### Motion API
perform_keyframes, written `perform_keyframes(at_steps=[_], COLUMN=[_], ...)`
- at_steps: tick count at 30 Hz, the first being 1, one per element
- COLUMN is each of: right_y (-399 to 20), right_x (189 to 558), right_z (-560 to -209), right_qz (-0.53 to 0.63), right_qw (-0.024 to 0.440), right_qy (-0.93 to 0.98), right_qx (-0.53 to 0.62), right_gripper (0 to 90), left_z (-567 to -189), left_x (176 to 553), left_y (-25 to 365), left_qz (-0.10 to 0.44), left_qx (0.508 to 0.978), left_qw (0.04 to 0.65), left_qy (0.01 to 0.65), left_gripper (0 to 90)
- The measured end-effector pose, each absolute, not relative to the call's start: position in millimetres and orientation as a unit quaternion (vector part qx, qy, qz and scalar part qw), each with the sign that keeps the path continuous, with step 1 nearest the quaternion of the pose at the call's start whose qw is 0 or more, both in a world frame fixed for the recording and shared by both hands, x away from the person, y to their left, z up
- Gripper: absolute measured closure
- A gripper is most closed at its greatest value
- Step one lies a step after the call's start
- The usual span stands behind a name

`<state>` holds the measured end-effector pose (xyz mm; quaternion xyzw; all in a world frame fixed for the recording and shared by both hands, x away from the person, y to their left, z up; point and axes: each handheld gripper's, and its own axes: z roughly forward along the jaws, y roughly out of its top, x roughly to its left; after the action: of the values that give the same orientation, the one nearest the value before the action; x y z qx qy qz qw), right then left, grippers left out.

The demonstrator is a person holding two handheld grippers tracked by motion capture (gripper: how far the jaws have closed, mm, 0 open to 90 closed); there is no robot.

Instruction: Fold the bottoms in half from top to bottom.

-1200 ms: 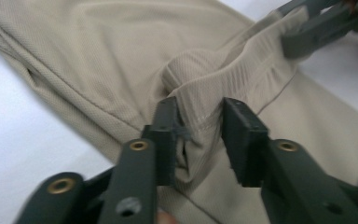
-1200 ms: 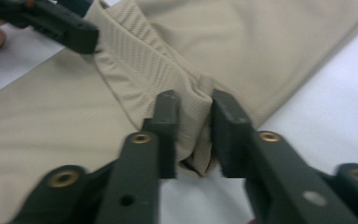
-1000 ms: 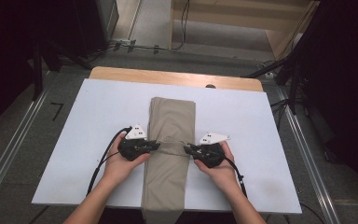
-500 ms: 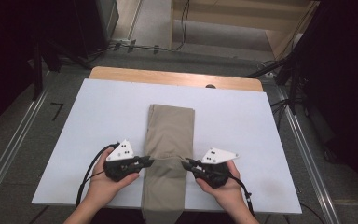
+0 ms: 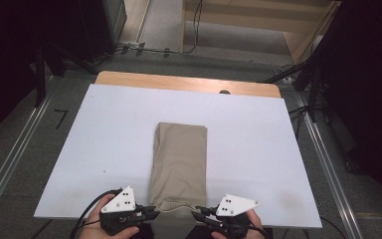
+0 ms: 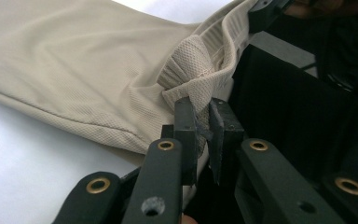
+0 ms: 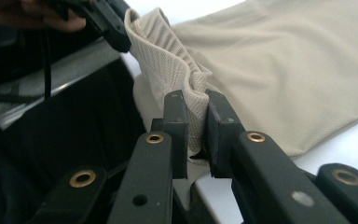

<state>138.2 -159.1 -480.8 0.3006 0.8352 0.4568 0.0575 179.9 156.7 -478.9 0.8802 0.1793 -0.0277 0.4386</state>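
A folded beige garment lies lengthwise in the middle of the white table. Its near end reaches the table's front edge. My left gripper is shut on the left corner of that end, and the left gripper view shows the ribbed hem bunched at the tips of the left gripper. My right gripper is shut on the right corner. In the right gripper view the cloth is pinched between the jaws of the right gripper, with the left gripper beyond it.
A wooden strip runs along the table's far edge. Metal rails flank the table on the floor at both sides. Dark stands and cables sit beyond the far corners. Dark cloth hangs below the front edge.
Both grippers have drawn back from the garment's middle to the table's front edge with the cloth in them. The garment's far end has slid nearer.
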Motion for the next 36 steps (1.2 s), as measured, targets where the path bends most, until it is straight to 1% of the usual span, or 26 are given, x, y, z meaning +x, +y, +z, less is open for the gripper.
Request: perform_keyframes(at_steps=[1,2,3,4,5,7,8,10,12,13,14,15,16,18,20,21,24,26,28,31,33,34,36], right_y=[-159,-161,-162,-164,-166,-170,-171,-175,-178,-180,-182,-183,-185,-187,-188,-188,-192,-194,-197,-198,-199,-199,-199], right_x=[140,142,144,146,150,158,163,174,188,195,203,210,217,232,246,253,273,288,304,323,337,343,355], right_z=[-482,-483,-483,-481,-479,-473,-470,-466,-463,-462,-462,-462,-462,-462,-464,-465,-467,-468,-471,-476,-481,-483,-488], right_qz=[0.456,0.464,0.476,0.481,0.485,0.491,0.491,0.493,0.49,0.488,0.485,0.484,0.486,0.478,0.467,0.455,0.449,0.45,0.445,0.435,0.432,0.428,0.427], right_qw=[0.049,0.04,0.045,0.048,0.047,0.053,0.06,0.071,0.087,0.094,0.101,0.109,0.106,0.115,0.116,0.126,0.125,0.116,0.118,0.12,0.111,0.109,0.102], right_qy=[0.835,0.833,0.827,0.822,0.818,0.813,0.81,0.804,0.799,0.797,0.796,0.791,0.788,0.788,0.791,0.795,0.795,0.79,0.787,0.787,0.788,0.79,0.786], right_qx=[0.303,0.3,0.296,0.302,0.305,0.31,0.314,0.324,0.338,0.343,0.348,0.358,0.363,0.37,0.378,0.381,0.387,0.399,0.411,0.42,0.424,0.426,0.436], right_gripper=[75.6,64.6,53.8,45.3,37.3,27.1,23.8,19.5,12.2,12.1,10.2,8.1,7.8,1.0,0.0,0.0,0.0,0.0,0.0,0.0,0.0,0.0,5.3], left_z=[-481,-481,-481,-479,-477,-472,-470,-465,-461,-459,-458,-456,-454,-453,-452,-452,-455,-458,-461,-469,-473,-476,-482], left_x=[182,184,187,191,195,206,213,226,240,248,255,262,268,280,292,299,319,333,348,370,382,388,401], left_y=[157,157,156,156,156,157,157,156,155,154,152,150,147,143,138,136,132,132,133,131,130,129,127], left_qz=[-0.03,-0.038,-0.049,-0.049,-0.042,-0.042,-0.043,-0.032,-0.034,-0.033,-0.031,-0.027,-0.012,0.002,0.005,0.005,0.011,0.013,0.017,0.023,0.021,0.024,0.028], left_qx=[0.882,0.88,0.877,0.875,0.872,0.861,0.857,0.854,0.845,0.842,0.84,0.84,0.842,0.844,0.845,0.847,0.847,0.845,0.841,0.841,0.842,0.842,0.844], left_qw=[0.437,0.444,0.449,0.452,0.456,0.472,0.478,0.483,0.498,0.502,0.505,0.505,0.501,0.5,0.499,0.495,0.49,0.489,0.489,0.475,0.465,0.461,0.448], left_qy=[0.174,0.166,0.163,0.167,0.173,0.183,0.188,0.192,0.193,0.194,0.195,0.195,0.199,0.193,0.192,0.193,0.206,0.218,0.231,0.258,0.271,0.28,0.296], left_gripper=[78.2,70.2,59.8,48.2,39.8,28.0,19.8,13.1,8.4,6.0,3.4,1.4,1.0,0.0,0.0,0.0,0.0,0.0,0.0,0.0,0.4,3.3,7.9])
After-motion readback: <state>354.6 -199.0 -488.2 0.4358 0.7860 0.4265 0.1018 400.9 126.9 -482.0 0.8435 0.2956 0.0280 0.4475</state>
